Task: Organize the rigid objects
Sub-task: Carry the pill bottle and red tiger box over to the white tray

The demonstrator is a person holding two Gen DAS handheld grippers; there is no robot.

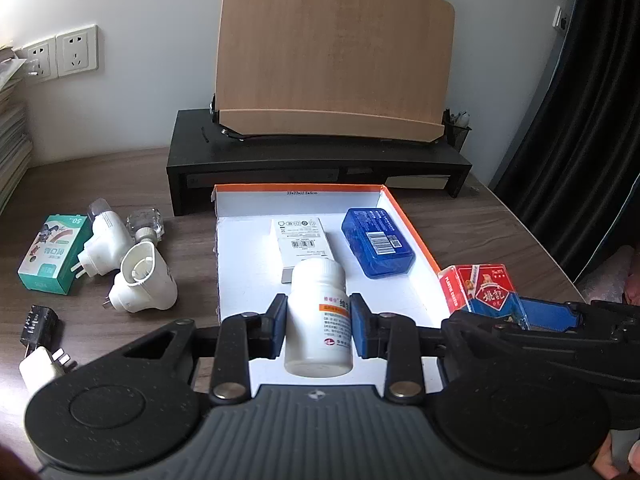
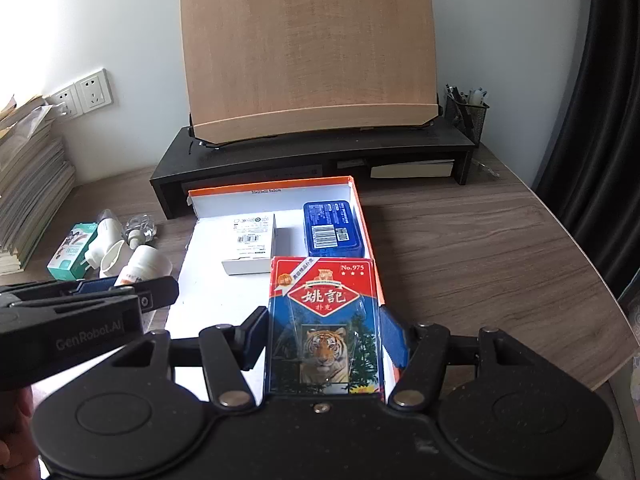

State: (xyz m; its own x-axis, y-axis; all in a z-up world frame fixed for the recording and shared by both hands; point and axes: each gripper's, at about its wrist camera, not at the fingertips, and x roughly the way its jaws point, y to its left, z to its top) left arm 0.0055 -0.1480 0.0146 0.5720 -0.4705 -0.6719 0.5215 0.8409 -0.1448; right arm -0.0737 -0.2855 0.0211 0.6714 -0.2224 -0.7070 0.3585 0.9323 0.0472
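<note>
Holding white pill bottle [image 1: 319, 316] clamped in left gripper [image 1: 319, 326] over tray [image 1: 408, 216]. Gripping card pack [image 2: 325, 326] in right gripper [image 2: 324, 336] at tray's right edge. Lying inside already: white box [image 1: 302, 240], blue case [image 1: 378, 248]. Waiting on desk [image 1: 192, 240]: green box [image 1: 54, 254], plug-in units [image 1: 142, 280], chargers [image 1: 40, 352]. Judging roughly half done.

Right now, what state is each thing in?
Left gripper: shut on bottle.
Bottle: capped, held over tray.
Right gripper: shut on card box.
Card box: closed, held.
Tray: open, lidless.
Blue case: closed, in tray.
White box: closed, flat in tray.
</note>
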